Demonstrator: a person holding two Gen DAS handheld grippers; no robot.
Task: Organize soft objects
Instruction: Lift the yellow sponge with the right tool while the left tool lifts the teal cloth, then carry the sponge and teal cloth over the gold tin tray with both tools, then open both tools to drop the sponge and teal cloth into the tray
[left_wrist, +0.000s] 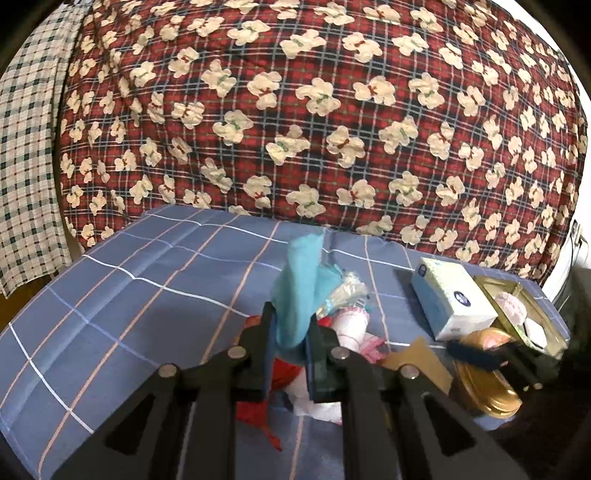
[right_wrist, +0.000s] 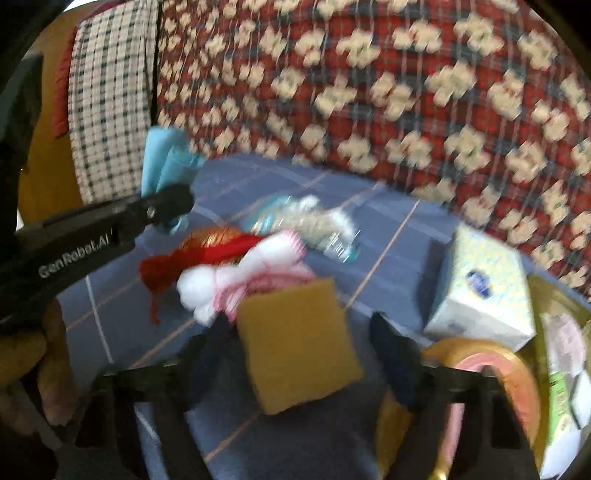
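My left gripper (left_wrist: 290, 332) is shut on a light blue cloth (left_wrist: 299, 291) and holds it above the blue checked sheet (left_wrist: 129, 288). The cloth also shows in the right wrist view (right_wrist: 162, 162), gripped by the left gripper (right_wrist: 166, 203). A pile lies beneath: red yarn (right_wrist: 192, 254), a white and pink soft item (right_wrist: 251, 273) and a crinkled clear bag (right_wrist: 310, 221). My right gripper (right_wrist: 299, 332) is open, its jaws on either side of a yellow sponge (right_wrist: 299, 343). The right wrist view is blurred by motion.
A tissue box (left_wrist: 450, 302) sits right of the pile, also in the right wrist view (right_wrist: 484, 291). A gold tin (left_wrist: 532, 314) with small items and its round gold lid (left_wrist: 487, 380) lie at the right. A red quilt with bear print (left_wrist: 314, 110) rises behind.
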